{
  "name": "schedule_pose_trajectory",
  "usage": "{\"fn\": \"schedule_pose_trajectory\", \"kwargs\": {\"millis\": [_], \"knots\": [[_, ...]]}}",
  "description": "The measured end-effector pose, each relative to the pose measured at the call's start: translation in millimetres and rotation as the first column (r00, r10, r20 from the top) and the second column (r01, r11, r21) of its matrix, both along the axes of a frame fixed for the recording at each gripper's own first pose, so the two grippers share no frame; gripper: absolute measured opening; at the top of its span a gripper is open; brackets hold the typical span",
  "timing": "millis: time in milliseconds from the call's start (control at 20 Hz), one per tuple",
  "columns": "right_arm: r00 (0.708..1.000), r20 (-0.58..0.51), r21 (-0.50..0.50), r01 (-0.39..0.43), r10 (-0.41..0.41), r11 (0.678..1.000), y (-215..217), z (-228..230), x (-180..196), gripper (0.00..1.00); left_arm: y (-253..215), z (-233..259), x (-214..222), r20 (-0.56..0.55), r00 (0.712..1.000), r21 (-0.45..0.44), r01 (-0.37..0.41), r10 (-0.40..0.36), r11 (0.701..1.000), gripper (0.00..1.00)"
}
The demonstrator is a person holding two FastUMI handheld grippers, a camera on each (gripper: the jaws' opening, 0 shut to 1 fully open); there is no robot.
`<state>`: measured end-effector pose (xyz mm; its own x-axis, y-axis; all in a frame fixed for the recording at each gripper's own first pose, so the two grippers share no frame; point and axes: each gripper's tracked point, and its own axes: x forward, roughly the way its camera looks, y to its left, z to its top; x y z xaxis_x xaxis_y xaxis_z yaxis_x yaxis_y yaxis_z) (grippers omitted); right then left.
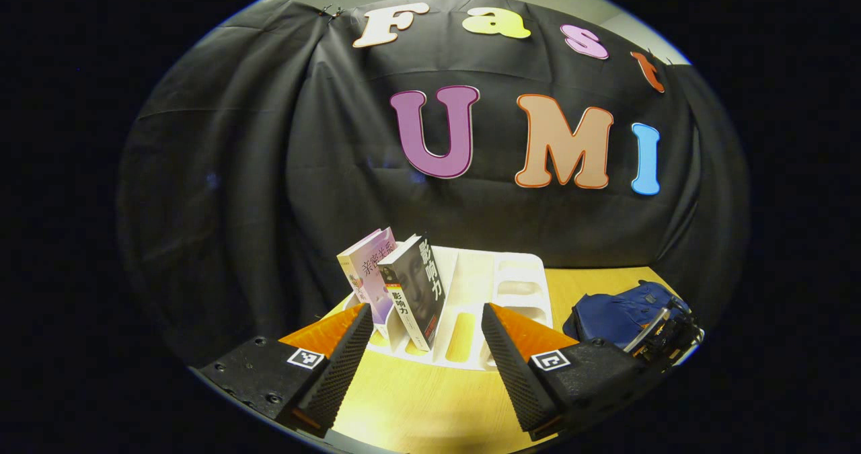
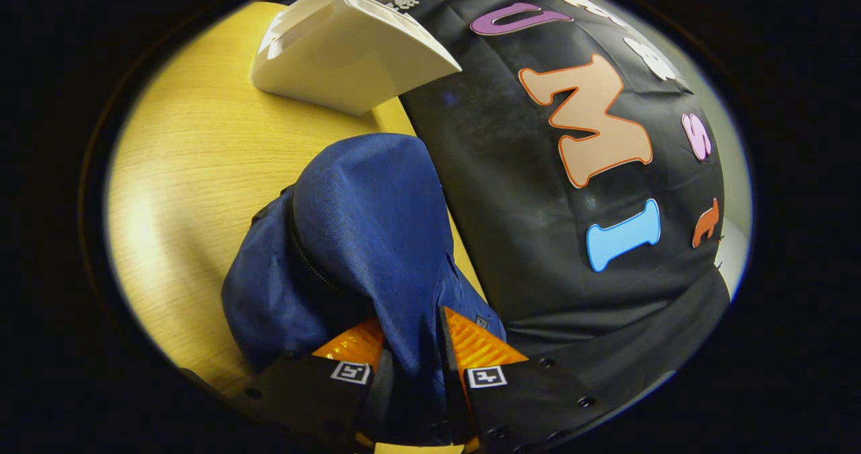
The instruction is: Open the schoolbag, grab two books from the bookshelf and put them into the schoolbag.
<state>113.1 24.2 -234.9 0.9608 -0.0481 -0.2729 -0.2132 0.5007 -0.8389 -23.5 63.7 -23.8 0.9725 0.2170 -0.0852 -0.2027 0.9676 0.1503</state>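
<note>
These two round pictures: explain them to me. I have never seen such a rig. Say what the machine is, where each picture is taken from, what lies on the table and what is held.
There is no robot here. A person holds a two-finger gripper in each hand, and a fisheye camera rides on each one, looking forward along its fingers.

The left gripper view looks across the wooden table. The left gripper is open and holds nothing. Ahead of it stands a white bookshelf with two books upright in it: a pale one and a dark one beside it. To the right lies the blue schoolbag, with the other gripper at it.

The right gripper view looks down on that schoolbag. The right gripper is shut on a fold of its blue fabric. The bookshelf shows farther off on the table.
</note>
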Motion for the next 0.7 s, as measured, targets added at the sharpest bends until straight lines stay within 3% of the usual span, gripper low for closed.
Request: {"fn": "schedule_pose_trajectory", "kwargs": {"millis": [100,150,250,500,550,700], "knots": [[1.000,0.016,0.006,0.005,-0.005,1.000,0.3,4.5,0.5,0.12,1.7,0.0,0.1,0.002,1.000,-0.005,-0.003,0.003,1.000,0.95],[1.000,0.006,0.023,0.021,-0.021,1.000,-1.5,2.5,0.3,0.07,3.2,-0.4,-0.4,0.000,1.000,-0.004,-0.009,0.009,1.000,0.95],[0.998,-0.048,0.072,0.038,-0.035,0.997,-1.3,-6.0,2.8,0.01,7.0,-1.3,0.9,-0.001,1.000,-0.015,-0.013,0.013,1.000,0.95],[0.997,-0.064,0.086,0.047,-0.042,0.995,-2.5,-6.3,4.6,0.06,12.9,-1.2,5.9,0.000,1.000,-0.065,-0.011,0.011,0.998,0.95],[0.997,-0.062,0.096,0.048,-0.042,0.994,-4.1,-4.7,4.2,0.01,14.7,-2.6,7.2,-0.001,1.000,-0.076,-0.011,0.010,0.997,0.95],[0.998,-0.044,0.136,0.060,-0.055,0.989,-7.2,5.6,4.6,0.01,27.5,-2.9,13.9,-0.013,1.000,-0.075,-0.024,0.023,0.997,0.95]]}}
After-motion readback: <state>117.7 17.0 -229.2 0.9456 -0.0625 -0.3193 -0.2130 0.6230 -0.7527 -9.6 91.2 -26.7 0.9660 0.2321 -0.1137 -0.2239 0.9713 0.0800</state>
